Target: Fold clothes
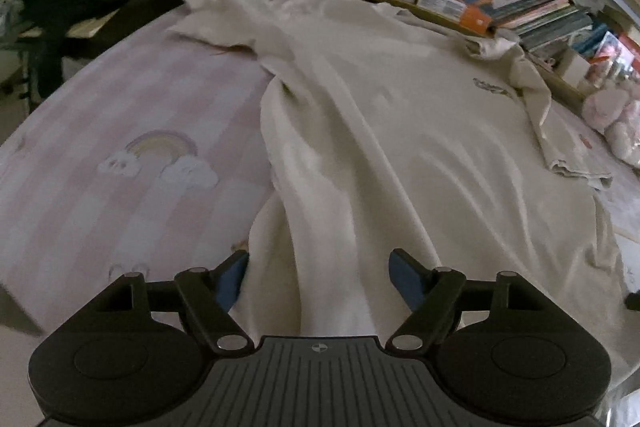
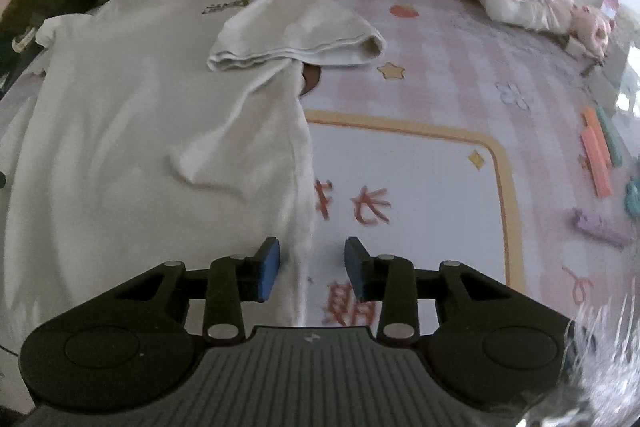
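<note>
The cream shirt [image 1: 400, 131] lies spread flat on the pink blanket [image 1: 120, 115]. Left gripper [image 1: 318, 275] gapes wide over its near fold; right gripper [image 2: 312, 263] stands apart, straddling the shirt's right edge, pads clear.

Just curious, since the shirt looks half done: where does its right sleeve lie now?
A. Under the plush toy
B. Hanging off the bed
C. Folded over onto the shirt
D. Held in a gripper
C: the sleeve lies doubled back across the shirt, its cuff pointing inward.
</note>
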The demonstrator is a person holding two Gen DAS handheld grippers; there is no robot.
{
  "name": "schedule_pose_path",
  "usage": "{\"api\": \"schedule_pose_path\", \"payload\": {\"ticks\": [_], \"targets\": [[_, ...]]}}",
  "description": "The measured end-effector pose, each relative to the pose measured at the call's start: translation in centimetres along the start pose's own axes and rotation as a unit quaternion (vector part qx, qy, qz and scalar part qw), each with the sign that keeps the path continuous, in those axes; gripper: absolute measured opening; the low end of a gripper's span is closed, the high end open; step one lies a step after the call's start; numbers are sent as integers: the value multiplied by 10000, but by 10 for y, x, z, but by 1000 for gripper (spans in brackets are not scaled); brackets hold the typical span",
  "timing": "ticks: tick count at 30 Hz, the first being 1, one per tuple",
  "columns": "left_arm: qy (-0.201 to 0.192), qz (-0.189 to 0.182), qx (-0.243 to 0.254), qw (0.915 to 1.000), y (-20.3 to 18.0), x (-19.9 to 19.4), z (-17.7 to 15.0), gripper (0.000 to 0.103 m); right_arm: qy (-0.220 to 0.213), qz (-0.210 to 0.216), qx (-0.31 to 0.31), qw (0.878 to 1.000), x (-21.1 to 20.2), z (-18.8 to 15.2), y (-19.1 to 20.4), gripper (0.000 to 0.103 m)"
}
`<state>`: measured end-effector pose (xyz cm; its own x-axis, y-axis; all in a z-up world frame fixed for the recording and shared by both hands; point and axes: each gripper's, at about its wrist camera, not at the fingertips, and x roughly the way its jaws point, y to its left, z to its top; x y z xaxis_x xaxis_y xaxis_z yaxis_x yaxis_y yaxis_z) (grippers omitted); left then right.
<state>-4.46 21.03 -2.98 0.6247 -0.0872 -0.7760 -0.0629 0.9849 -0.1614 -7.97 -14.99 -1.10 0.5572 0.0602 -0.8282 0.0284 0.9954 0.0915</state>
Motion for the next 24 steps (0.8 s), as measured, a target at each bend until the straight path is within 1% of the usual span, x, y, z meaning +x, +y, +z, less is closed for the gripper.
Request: {"api": "schedule_pose_path", "payload": {"ticks": [6, 8, 10, 13, 16, 18, 19, 20, 21, 22, 23, 24], "targets": [[-61, 5, 16, 10000, -6, -4, -10, 76, -27, 183, 242, 9995, -12, -16, -13, 25], [-41, -2, 1, 10000, -5, -5, -10, 76, -21, 224, 253, 9994, -15, -20, -12, 18], [8, -11, -96, 10000, 1, -5, -8, 76, -11, 251, 243, 9994, -17, -24, -9, 15], [-13, -36, -174, 9998, 13, -9, -4, 76, -27, 179, 341, 9993, -20, -28, -5, 14], [-69, -56, -68, 9999, 25, -14, -2, 76, -74, 26, 473, 9989, -22, -31, 1, 14], [-31, -167, -34, 9998, 33, -13, -2, 76, -69, -90, 457, 9989, -22, -32, 7, 14], [1, -242, -28, 9997, 36, -12, -3, 73, -68, -145, 430, 9989, -22, -32, 11, 14], [53, -347, -25, 9994, 37, -11, -3, 68, -64, -208, 377, 9991, -22, -32, 14, 14], [144, -501, -13, 9986, 37, -8, -4, 49, -54, -282, 287, 9992, -22, -33, 19, 14], [214, -593, 16, 9980, 35, -6, -4, 32, -46, -340, 210, 9992, -22, -33, 23, 14], [243, -616, 32, 9978, 35, -5, -3, 20, -42, -376, 172, 9991, -23, -34, 26, 14], [271, -639, 47, 9976, 34, -4, -2, 10, -34, -382, 191, 9991, -23, -34, 28, 13]]}}
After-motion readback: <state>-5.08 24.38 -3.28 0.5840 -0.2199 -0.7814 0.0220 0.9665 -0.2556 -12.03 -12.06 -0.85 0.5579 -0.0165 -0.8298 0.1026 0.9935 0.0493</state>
